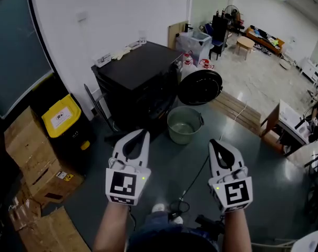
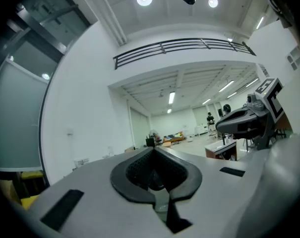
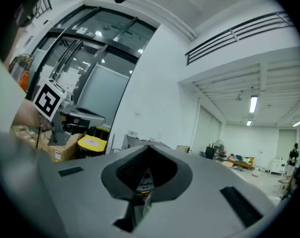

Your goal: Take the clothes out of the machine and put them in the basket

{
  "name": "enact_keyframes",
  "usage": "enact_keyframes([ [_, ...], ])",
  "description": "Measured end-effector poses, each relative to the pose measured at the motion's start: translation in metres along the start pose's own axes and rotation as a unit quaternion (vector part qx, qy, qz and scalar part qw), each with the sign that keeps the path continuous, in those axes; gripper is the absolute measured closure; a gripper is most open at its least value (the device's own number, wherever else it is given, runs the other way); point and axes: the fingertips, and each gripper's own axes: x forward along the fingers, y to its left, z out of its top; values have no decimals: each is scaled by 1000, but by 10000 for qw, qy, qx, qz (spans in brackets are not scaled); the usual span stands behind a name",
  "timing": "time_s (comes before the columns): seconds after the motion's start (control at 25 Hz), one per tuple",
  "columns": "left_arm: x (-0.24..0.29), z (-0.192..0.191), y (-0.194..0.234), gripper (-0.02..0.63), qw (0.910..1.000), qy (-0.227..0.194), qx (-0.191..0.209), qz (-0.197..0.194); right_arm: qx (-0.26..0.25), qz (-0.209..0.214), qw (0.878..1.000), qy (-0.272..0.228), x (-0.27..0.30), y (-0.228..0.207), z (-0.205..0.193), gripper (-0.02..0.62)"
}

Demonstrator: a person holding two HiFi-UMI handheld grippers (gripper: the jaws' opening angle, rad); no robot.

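Both my grippers closed and empty, in front of the open machine.

I hold the left gripper (image 1: 141,135) and the right gripper (image 1: 215,143) level, side by side and apart from each other, above the grey floor (image 1: 264,161). On each one the two jaws are pressed together at the tips and nothing is between them. The black machine (image 1: 137,75) stands against the white wall, ahead of me, and its round door (image 1: 199,87) is swung open to the right. The opening is too dark, so I cannot tell the clothes inside. The grey-green basket (image 1: 181,136) stands on the floor just in front of the machine, below the door, between my two grippers and further away than both. A bin with a yellow lid (image 1: 60,117) and cardboard boxes (image 1: 30,151) are at the left.
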Motion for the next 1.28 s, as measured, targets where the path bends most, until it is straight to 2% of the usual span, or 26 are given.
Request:
enact_keyframes([
  [0.08, -2, -7, -3, 603, 9998, 66, -172, -39, 320, 91, 9994, 79, -1, 3, -6, 598],
  [0.12, -3, -11, -4, 575, 9993, 94, -353, -35, 508, 126, 9985, 183, -1, 4, -10, 598],
  [0.16, -2, -14, -3, 342, 9983, 104, -570, -12, 663, 181, 9972, 284, 0, 6, -15, 543],
  [0.2, -1, -17, -2, 58, 9971, 89, -751, 63, 773, 229, 9962, 337, 2, 7, -20, 356],
  [0.24, -2, -18, 2, 43, 9963, 62, -836, 188, 846, 206, 9957, 320, 3, 7, -24, 147],
  [0.28, -3, -20, 4, 38, 9960, 55, -837, 309, 915, 91, 9954, 276, 3, 5, -28, 81],
  [0.36, -5, -24, 6, 37, 9958, 110, -810, 419, 1062, -163, 9939, 254, 0, -1, -34, 26],
  [0.6, -10, -24, -9, 37, 9953, 205, -823, 473, 1097, -225, 9934, 264, -15, -5, -41, 21],
  [0.8, -16, -21, -38, 37, 9975, 373, -428, 415, 1306, 100, 9910, 264, -27, -13, -48, 23],
  [1.08, -15, -36, -48, 38, 9943, 636, -372, 766, 1089, 310, 9931, 313, -32, -15, -67, 32],
  [1.28, 8, -26, -51, 38, 9951, 529, -322, 777, 1200, 110, 9918, 415, -28, -48, -76, 37],
])
